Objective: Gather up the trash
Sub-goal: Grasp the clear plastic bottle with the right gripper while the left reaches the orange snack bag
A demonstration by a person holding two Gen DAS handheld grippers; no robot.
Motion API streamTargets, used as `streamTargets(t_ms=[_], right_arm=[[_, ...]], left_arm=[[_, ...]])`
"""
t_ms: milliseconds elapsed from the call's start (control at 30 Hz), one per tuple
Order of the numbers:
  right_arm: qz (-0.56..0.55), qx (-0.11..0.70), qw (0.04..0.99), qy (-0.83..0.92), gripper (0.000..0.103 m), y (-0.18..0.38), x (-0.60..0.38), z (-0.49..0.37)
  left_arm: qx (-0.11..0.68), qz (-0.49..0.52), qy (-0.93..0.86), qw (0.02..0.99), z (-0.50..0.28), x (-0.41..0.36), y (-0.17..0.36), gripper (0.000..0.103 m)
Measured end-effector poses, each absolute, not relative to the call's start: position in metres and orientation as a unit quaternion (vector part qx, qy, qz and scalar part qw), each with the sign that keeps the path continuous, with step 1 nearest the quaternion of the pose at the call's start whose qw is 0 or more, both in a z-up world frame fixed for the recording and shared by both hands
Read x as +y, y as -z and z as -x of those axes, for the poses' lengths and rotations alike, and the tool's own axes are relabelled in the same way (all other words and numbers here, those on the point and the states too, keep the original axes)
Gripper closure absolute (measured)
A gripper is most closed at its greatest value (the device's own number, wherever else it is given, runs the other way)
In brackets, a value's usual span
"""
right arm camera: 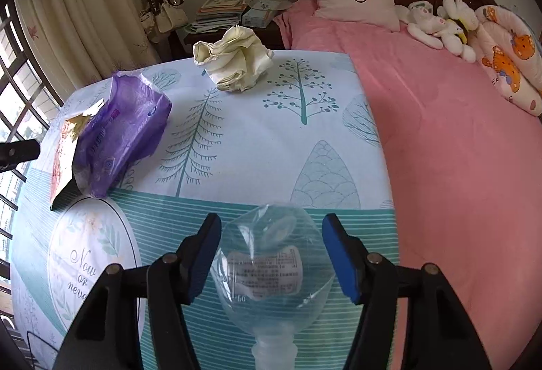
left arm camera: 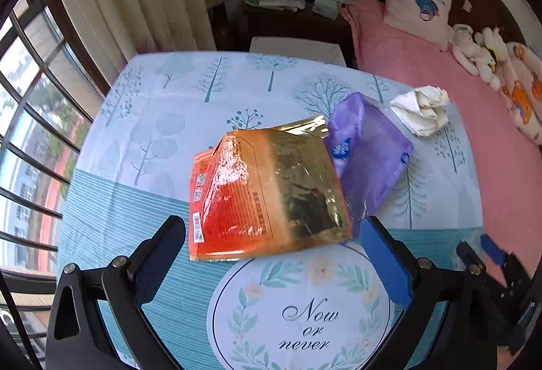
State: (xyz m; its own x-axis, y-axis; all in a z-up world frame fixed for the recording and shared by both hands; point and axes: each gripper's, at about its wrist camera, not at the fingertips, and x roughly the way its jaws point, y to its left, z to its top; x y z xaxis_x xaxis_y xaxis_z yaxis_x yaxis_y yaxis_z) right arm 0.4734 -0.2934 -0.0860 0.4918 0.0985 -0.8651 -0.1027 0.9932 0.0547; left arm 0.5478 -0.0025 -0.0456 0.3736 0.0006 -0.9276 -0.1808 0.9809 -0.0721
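Observation:
An orange and gold foil bag (left arm camera: 267,190) lies on the tree-print tablecloth (left arm camera: 152,119). Its near edge sits between the fingers of my left gripper (left arm camera: 272,227), which stands open and clear of it on both sides. A purple plastic pack (left arm camera: 369,160) leans against the bag's right side, and a crumpled white tissue (left arm camera: 423,109) lies beyond it. In the right wrist view a crushed clear plastic bottle (right arm camera: 274,268) points its neck at the camera. My right gripper (right arm camera: 271,227) is shut on it, pads against both sides. The purple pack (right arm camera: 118,136) and the tissue (right arm camera: 237,62) lie further off.
A pink bed (right arm camera: 457,150) with a pillow and soft toys runs along the table's right edge. A dark nightstand (left arm camera: 298,21) with stacked books stands behind the table. Curtains and a barred window (left arm camera: 30,119) fill the left. My right gripper (left arm camera: 487,251) shows at the left view's right edge.

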Motion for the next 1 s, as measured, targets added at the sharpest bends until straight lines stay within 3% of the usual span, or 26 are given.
streamTargets(t_ms=[633, 1000], right_arm=[[-0.046, 0.539, 0.840, -0.048, 0.042, 0.068, -0.321, -0.466], [-0.053, 0.541, 0.838, -0.054, 0.042, 0.068, -0.325, -0.453]], left_arm=[[0.657, 0.143, -0.025, 0.740, -0.619, 0.068, 0.120, 0.001], [0.670, 0.127, -0.067, 0.728, -0.621, 0.054, 0.145, 0.001]])
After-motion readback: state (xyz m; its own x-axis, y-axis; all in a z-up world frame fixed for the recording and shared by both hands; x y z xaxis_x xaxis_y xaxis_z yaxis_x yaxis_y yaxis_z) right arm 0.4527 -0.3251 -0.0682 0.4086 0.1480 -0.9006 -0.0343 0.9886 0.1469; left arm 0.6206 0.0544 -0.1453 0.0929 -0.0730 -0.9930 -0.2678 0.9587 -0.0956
